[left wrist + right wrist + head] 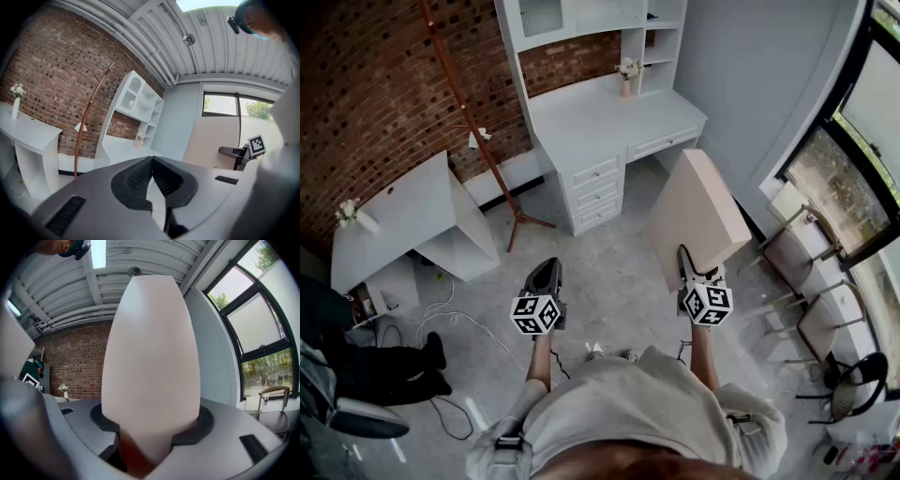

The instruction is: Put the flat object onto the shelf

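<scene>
Between the pads of the right tool [700, 266], clamped at its bottom edge: the flat object [698, 211], a pale stiff panel held upright, well short of the shelf [581, 30] above the white table [591, 117]. I judge it light but broad, likely to swing; its smooth faces may slip. Left tool [547, 270] closed, empty.

The right gripper [152, 423] has its dark jaw pads pressed on the two faces of a pale pink flat board [150, 352], which stands up and away from the jaws and fills the middle of the view. Left of the gripper, well beyond it, is a red brick wall [79, 364] with a small white vase of flowers [64, 390]. To its right are a tall dark-framed window [262, 329] and a wooden chair [274, 397].
</scene>
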Tool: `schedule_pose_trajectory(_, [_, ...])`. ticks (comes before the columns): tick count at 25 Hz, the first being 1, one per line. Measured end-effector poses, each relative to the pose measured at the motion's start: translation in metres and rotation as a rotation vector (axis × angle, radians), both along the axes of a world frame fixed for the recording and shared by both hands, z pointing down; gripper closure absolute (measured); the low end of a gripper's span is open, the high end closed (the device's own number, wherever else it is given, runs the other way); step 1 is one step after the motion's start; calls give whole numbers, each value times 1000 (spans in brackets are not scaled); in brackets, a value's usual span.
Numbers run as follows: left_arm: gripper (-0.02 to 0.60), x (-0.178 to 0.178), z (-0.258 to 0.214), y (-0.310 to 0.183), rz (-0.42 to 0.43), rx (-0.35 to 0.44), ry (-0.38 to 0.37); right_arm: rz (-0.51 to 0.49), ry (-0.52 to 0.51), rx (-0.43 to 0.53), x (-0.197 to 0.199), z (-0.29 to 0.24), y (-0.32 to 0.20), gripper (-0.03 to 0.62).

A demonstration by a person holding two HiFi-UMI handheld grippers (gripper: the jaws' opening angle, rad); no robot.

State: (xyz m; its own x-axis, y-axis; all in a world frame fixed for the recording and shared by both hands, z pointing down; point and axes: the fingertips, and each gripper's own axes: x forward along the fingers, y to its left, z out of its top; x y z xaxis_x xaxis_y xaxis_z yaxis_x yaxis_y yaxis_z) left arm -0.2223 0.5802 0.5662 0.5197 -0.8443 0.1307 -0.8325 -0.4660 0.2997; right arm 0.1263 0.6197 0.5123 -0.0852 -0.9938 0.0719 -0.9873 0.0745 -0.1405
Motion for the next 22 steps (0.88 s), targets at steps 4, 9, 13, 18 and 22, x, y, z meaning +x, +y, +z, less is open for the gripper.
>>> schedule_pose_trajectory(4, [566, -3, -1, 2, -2, 2, -2, 3, 6, -1, -2, 0, 2, 307])
schedule_pose_trajectory(9, [566, 1, 2, 7, -4, -2, -9, 5, 3, -3, 2, 2, 5, 307])
schedule_pose_trajectory(13, [566, 6, 3, 10, -3, -5, -18, 11, 2, -9, 8, 4, 7, 307])
schedule_pose_trajectory(18, [566, 12, -1, 13, -11, 2, -23, 8, -17, 1, 16, 4, 10, 306])
schedule_pose_trajectory(22, [566, 22, -2, 14, -20, 0, -28, 2, -23, 1, 27, 4, 7, 306])
